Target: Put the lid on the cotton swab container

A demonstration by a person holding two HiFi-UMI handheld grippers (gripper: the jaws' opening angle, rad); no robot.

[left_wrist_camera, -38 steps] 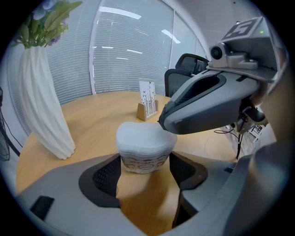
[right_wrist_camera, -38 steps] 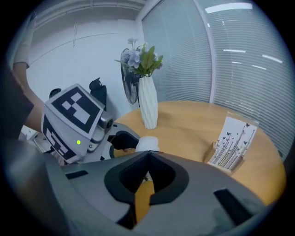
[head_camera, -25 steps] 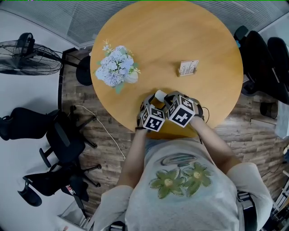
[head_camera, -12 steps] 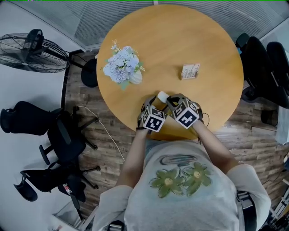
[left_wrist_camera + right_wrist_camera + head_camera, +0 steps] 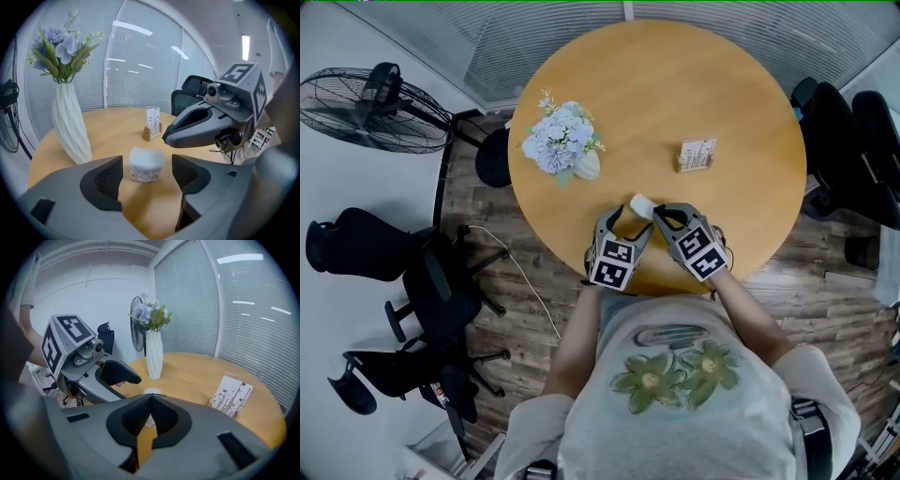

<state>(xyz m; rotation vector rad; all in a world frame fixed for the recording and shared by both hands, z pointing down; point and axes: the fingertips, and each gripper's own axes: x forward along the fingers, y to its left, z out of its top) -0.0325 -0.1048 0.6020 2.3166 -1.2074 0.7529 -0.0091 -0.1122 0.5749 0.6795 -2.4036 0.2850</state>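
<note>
step in hand: we are judging the lid (image 5: 146, 156) to be already sitting on the cotton swab container (image 5: 146, 169); what is left is checking the seat and getting both tools clear.
container position: it is standing upright on the worktop (image 5: 675, 94) near the front edge, just ahead of both tools; the vase (image 5: 70, 126) is standing off to its left and the card stand (image 5: 152, 124) well behind it.
left hand-held gripper (image 5: 147, 178): its jaws are standing spread, touching nothing; the container is sitting just beyond the pads, in line with the gap.
right hand-held gripper (image 5: 151, 416): its jaws are pressed together with nothing between them; its tip is hanging above and to the right of the container, apart from it.
technique: we are keeping the left jaws spread and drawing straight back and up, so that neither pad clips the container.
lid check: we are looking for an even seam all round; where one side is riding high, we are pressing on the top centre with the closed right tip.
risk: the container is looking small and light, so a sideways nudge is likely to slide or tip it.
</note>
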